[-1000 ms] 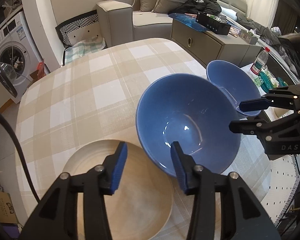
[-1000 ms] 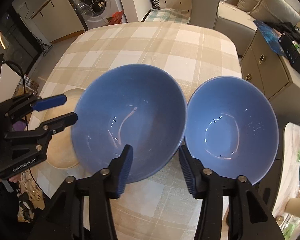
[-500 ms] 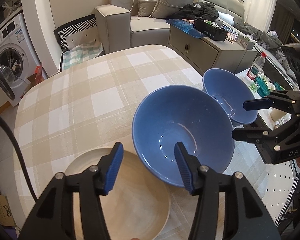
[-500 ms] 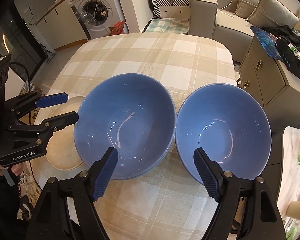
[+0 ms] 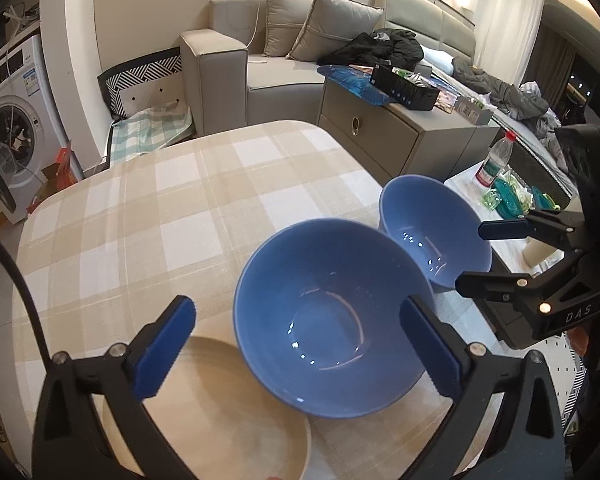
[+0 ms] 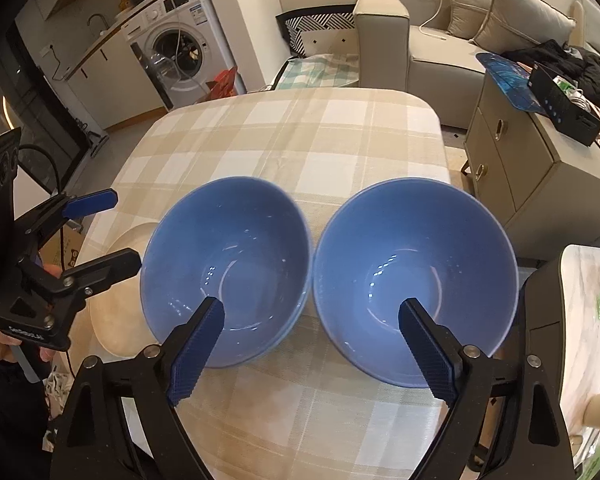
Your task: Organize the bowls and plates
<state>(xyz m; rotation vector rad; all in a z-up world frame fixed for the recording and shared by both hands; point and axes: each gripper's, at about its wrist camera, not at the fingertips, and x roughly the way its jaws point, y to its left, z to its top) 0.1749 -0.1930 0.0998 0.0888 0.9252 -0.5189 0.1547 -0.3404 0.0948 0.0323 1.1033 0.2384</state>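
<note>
Both grippers just let their jaws swing wide: left gripper (image 5: 296,344) and right gripper (image 6: 312,344) are spread, holding nothing. The 2 blue bowls (image 6: 226,268) (image 6: 414,280) sit side by side on the table (image 6: 300,140), cream plate (image 5: 220,416) just beside them, so stacking looks next.

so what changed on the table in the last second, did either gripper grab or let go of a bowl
Neither took hold of anything. Both the left gripper and the right gripper have just been opening, now spread wide, and both drew back a little, so the dishes look smaller. No pad touches a dish. The left blue bowl, the right blue bowl and the beige plate stayed put on the checked table.
</note>
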